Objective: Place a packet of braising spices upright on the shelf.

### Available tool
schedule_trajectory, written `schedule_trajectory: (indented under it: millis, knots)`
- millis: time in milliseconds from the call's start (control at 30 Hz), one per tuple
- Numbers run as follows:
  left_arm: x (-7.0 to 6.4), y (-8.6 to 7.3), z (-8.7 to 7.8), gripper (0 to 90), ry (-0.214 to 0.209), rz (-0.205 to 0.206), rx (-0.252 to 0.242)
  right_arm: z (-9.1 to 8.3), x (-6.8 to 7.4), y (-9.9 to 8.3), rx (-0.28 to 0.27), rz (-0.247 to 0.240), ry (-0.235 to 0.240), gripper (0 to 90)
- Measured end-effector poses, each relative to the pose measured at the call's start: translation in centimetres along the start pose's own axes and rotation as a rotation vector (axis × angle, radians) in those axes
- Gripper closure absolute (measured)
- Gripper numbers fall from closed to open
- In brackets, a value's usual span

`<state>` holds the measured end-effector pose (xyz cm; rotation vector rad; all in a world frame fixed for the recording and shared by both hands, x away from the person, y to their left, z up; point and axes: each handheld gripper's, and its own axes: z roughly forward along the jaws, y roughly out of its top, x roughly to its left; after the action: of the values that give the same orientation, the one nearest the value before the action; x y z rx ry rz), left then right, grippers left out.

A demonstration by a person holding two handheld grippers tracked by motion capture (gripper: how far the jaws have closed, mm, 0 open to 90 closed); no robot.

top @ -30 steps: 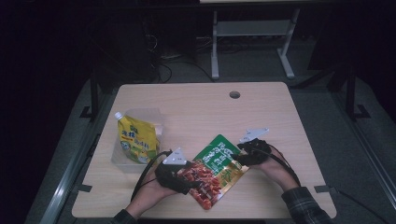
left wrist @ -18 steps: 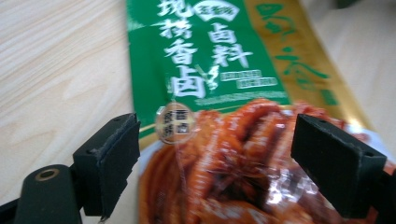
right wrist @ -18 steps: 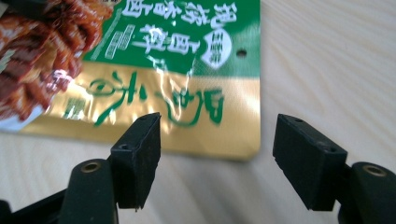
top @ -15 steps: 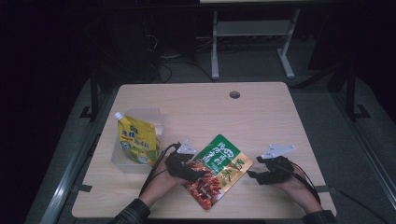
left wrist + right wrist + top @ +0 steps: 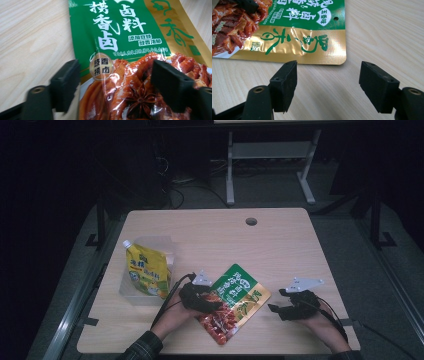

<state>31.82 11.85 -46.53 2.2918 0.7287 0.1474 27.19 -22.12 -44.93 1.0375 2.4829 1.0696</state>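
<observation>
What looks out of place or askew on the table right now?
Nothing spilled or damaged. The green sauce packet lies flat but skewed to the table edge; the yellow pouch stands slanted in its clear box.

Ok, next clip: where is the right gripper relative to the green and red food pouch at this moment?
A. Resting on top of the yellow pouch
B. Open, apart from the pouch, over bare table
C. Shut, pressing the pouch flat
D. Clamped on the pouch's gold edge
B: in the right gripper view the right gripper has its jaws spread wide over bare table, with the green and red food pouch lying clear beyond their tips.
</observation>
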Motion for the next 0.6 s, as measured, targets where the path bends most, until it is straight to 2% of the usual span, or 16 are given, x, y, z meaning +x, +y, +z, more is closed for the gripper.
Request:
schedule_trajectory:
  millis: [33, 67, 100, 133, 167, 233, 267, 300, 333, 467, 600]
  knots:
    - [0.1, 0.0, -0.2, 35.7, 0.001, 0.014, 0.018, 0.0, 0.0, 0.0, 0.002, -0.002, -0.002, 30.1]
    - [0.1, 0.1, -0.3, 47.1, 0.002, 0.011, 0.021, 0.0, 0.0, 0.0, -0.002, 0.000, -0.002, 30.0]
    - [0.1, 0.1, -0.3, 47.1, 0.003, 0.014, 0.024, 0.0, 0.0, 0.0, -0.002, 0.000, -0.002, 30.0]
    - [-0.2, 0.2, -0.2, 54.0, 0.007, 0.028, 0.033, 0.0, 0.0, 0.1, -0.007, 0.002, -0.002, 30.0]
    - [-0.2, 0.2, -0.2, 57.8, 0.007, 0.028, 0.033, 0.0, 0.0, 0.1, -0.007, 0.002, -0.002, 30.0]
    - [-0.9, 0.5, -0.2, 66.1, 0.019, 0.055, 0.061, -0.1, 0.0, 0.1, -0.011, 0.001, -0.002, 30.0]
    - [-0.9, 0.5, -0.2, 70.1, 0.019, 0.055, 0.061, -0.1, 0.0, 0.1, -0.011, 0.001, -0.002, 30.0]
    - [-1.0, 0.7, -0.2, 70.1, 0.023, 0.052, 0.072, -0.1, 0.0, 0.1, -0.012, 0.000, -0.003, 30.0]
    - [-1.1, 0.9, -0.1, 77.8, 0.015, 0.049, 0.089, -0.2, 0.1, 0.2, -0.019, 0.002, -0.004, 30.0]
    - [-1.0, 1.1, -0.1, 84.3, 0.011, 0.055, 0.102, -0.4, 0.0, 0.3, -0.035, 0.011, 0.003, 30.0]
    - [-0.9, 1.0, -0.1, 87.6, 0.002, 0.043, 0.089, -0.4, 0.0, 0.3, -0.038, 0.013, 0.003, 29.9]
